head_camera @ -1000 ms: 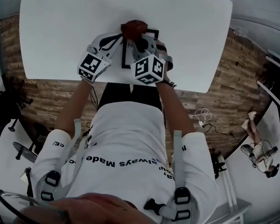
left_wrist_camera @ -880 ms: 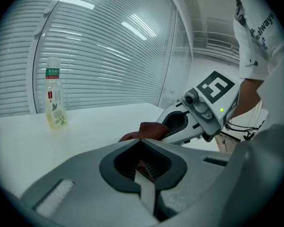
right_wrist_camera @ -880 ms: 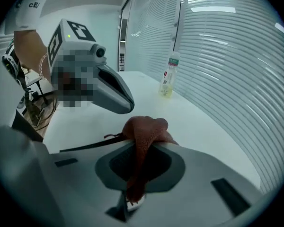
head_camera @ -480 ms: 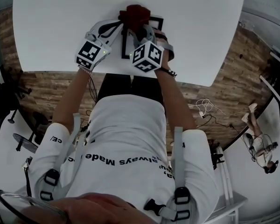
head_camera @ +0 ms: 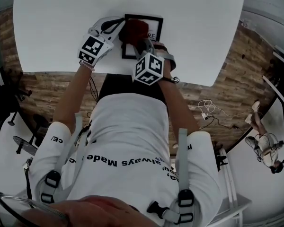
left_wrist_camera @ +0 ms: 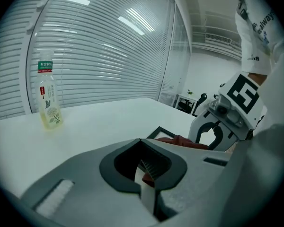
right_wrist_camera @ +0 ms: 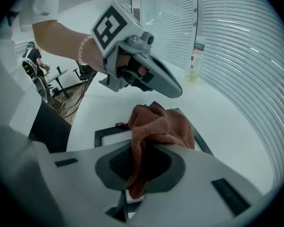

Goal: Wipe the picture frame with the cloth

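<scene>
- Both your arms reach forward over the white table (head_camera: 61,13), with the wrists close together above its near edge.
- Your right gripper (right_wrist_camera: 135,170) is clamped on a bunched rust-red cloth (right_wrist_camera: 156,124), which rests on the picture frame (head_camera: 154,19).
- Your left gripper (head_camera: 117,22) hangs at the frame's far-left corner, its jaws closed together with nothing between them.
- The black-bordered frame lies flat, its edges square with the table. It looks nearly square, so its long side cannot be told.
</scene>
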`<state>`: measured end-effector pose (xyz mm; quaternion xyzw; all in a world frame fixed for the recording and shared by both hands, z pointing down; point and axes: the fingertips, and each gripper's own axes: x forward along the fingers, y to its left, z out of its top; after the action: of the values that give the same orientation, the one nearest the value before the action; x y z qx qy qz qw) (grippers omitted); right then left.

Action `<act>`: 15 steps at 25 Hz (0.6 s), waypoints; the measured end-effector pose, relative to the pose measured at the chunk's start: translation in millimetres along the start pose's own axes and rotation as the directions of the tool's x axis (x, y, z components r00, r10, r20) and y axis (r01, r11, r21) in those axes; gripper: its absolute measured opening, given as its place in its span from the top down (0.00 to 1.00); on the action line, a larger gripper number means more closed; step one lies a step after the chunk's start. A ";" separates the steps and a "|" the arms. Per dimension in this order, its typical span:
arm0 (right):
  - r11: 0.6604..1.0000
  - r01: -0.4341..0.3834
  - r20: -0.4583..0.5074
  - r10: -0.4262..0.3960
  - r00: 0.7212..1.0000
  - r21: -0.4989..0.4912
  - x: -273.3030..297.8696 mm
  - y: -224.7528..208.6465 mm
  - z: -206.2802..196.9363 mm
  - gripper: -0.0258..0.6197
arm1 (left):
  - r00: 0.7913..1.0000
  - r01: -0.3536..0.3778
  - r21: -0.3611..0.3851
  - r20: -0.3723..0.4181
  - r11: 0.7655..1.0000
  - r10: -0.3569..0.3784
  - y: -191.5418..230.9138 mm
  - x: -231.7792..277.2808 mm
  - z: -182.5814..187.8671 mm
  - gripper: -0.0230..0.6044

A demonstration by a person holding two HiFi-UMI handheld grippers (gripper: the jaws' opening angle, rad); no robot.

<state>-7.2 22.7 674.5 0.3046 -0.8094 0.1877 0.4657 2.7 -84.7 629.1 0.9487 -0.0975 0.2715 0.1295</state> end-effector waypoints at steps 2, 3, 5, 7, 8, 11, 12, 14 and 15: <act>1.000 -0.021 -0.008 0.021 1.000 -0.008 -2.9 10.3 -2.1 0.94 | 1.000 0.004 0.002 -0.017 1.000 -0.004 1.1 3.3 -4.5 0.96; 0.999 -0.031 -0.012 0.031 0.999 -0.012 -4.5 16.8 -2.3 0.94 | 1.000 0.007 0.005 -0.025 1.000 -0.006 1.2 3.3 -7.0 0.96; 0.998 -0.051 -0.019 0.050 0.999 -0.022 -7.7 31.1 -1.9 0.94 | 0.999 0.012 0.015 -0.042 1.000 -0.011 0.7 1.5 -12.4 0.96; 0.997 -0.069 -0.028 0.068 0.997 -0.035 -9.9 42.7 -3.8 0.94 | 0.998 0.015 0.022 -0.069 1.000 -0.014 0.4 2.4 -18.8 0.96; 0.996 -0.077 -0.033 0.076 0.997 -0.041 -10.6 47.0 -6.4 0.94 | 0.996 0.016 0.024 -0.084 1.000 -0.014 0.3 4.5 -22.3 0.96; 0.992 -0.107 -0.050 0.103 0.993 -0.072 -13.2 58.9 -16.7 0.94 | 0.992 0.013 0.026 -0.128 1.000 -0.010 -0.9 13.3 -32.7 0.96; 0.989 -0.118 -0.056 0.114 0.992 -0.088 -14.2 63.7 -19.8 0.94 | 0.990 0.011 0.026 -0.140 1.000 -0.007 -1.2 15.2 -35.8 0.96; 0.983 -0.135 -0.069 0.127 0.989 -0.127 -16.2 72.7 -24.6 0.94 | 0.989 0.007 0.021 -0.150 1.000 -0.004 -1.5 16.7 -39.3 0.96; 0.979 -0.141 -0.078 0.130 0.988 -0.148 -17.3 76.1 -26.7 0.94 | 0.989 0.006 0.019 -0.151 1.000 -0.003 -1.6 16.8 -39.6 0.96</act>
<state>-34.3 100.5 671.2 0.2057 -0.8239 0.1667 0.5011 -2.2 -73.3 670.3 0.9269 -0.0827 0.3430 0.1279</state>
